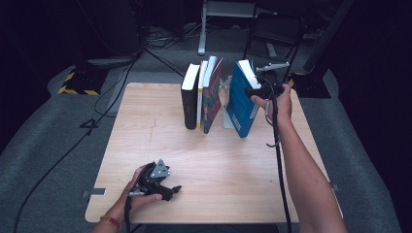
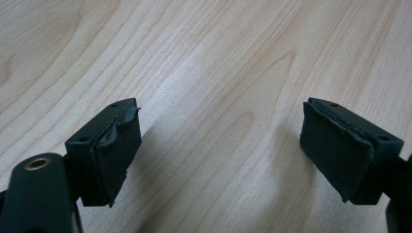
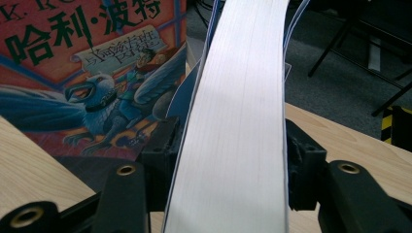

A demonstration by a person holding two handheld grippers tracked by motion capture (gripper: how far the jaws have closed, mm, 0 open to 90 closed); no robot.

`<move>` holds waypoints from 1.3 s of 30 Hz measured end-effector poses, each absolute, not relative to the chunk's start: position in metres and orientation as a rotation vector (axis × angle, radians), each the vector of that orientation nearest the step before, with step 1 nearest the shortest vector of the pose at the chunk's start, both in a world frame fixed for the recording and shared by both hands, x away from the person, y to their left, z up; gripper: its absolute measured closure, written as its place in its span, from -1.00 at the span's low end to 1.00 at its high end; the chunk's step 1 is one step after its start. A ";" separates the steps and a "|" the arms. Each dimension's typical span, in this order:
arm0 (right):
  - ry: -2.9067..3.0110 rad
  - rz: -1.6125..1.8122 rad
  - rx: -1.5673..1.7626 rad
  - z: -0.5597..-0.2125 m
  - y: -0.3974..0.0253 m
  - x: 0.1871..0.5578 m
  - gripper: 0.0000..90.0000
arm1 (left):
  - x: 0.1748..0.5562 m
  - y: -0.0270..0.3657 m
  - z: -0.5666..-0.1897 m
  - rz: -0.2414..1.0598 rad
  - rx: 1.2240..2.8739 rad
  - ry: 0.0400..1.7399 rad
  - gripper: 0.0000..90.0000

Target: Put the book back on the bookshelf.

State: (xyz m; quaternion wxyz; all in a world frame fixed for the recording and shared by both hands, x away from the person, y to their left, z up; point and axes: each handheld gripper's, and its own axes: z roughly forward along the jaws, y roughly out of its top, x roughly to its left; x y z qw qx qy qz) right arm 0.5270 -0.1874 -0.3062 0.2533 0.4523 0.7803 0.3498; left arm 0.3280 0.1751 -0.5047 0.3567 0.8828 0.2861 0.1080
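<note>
Toward the upper right of the high view, the right gripper (image 1: 260, 91) is clamped on a blue book (image 1: 241, 104), which stands on its lower edge on the wooden table (image 1: 145, 145) and leans, its top tipped toward the right of the frame. The book has a bright blue cover with small pale printing on the face turned to the camera, and a thick white block of pages showing along its top edge. In the right gripper view that page block (image 3: 238, 121) runs up the middle of the frame as a broad, smooth white band edged by thin blue cover lines, with the two black jaws pressed against it from either side near the bottom. Just left of the blue book in the high view stands a pale bookend (image 1: 226, 104), and beyond it a row of three upright books (image 1: 200, 94): a black one, a thin white one and a red one leaning slightly. The red book's cover (image 3: 92, 73) carries Chinese lettering and a winged creature. At the lower left of the high view the left gripper (image 1: 167, 190) rests on the table in the person's hand; in the left gripper view its jaws stand wide apart over bare wood, gripping nothing.
</note>
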 end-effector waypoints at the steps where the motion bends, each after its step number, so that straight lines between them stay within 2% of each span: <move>1: 2.124 0.956 1.228 -0.306 -0.189 0.525 0.06 | 0.328 0.175 -0.505 0.279 2.279 0.739 -0.66; 27: 2.173 0.990 1.143 -0.306 -0.207 0.498 0.02 | 0.328 0.175 -0.505 0.279 2.278 0.740 -0.66; 39: 2.214 0.946 1.023 -0.313 -0.212 0.480 -0.12 | 0.328 0.175 -0.505 0.278 2.278 0.741 -0.66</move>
